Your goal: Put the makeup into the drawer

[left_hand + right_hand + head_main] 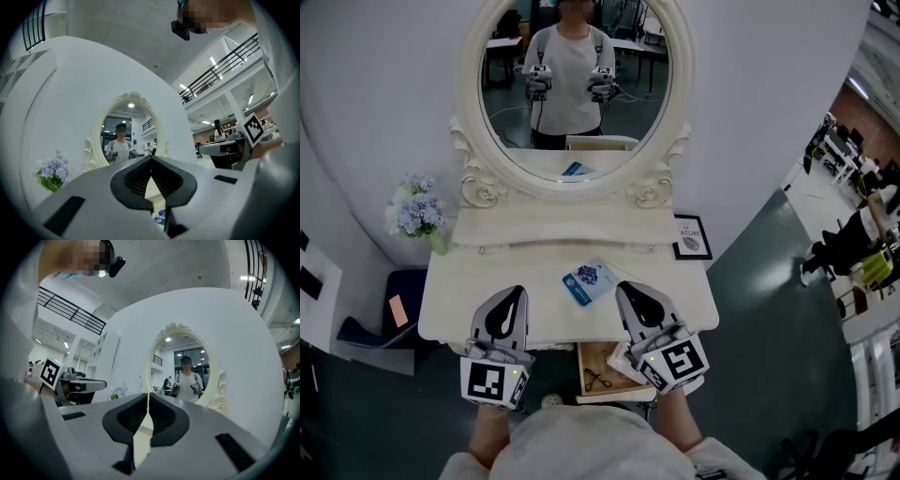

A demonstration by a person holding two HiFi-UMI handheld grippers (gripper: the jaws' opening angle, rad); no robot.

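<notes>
The makeup packet (589, 281) lies slantwise near the table's (478, 281) front edge, just beside the right gripper (628, 292) (left gripper (516, 298) farther off). Both grippers are closed and empty.

Head view steeply down over dressing table (469, 281); gripper views level, facing mirror (575, 94) (shared by all)

We saw a white dressing table (478, 277) with an oval mirror (572, 84) at its back. On top lay a blue makeup packet (589, 281); flowers (416, 210) stood rear left, a framed picture (692, 236) rear right.
</notes>
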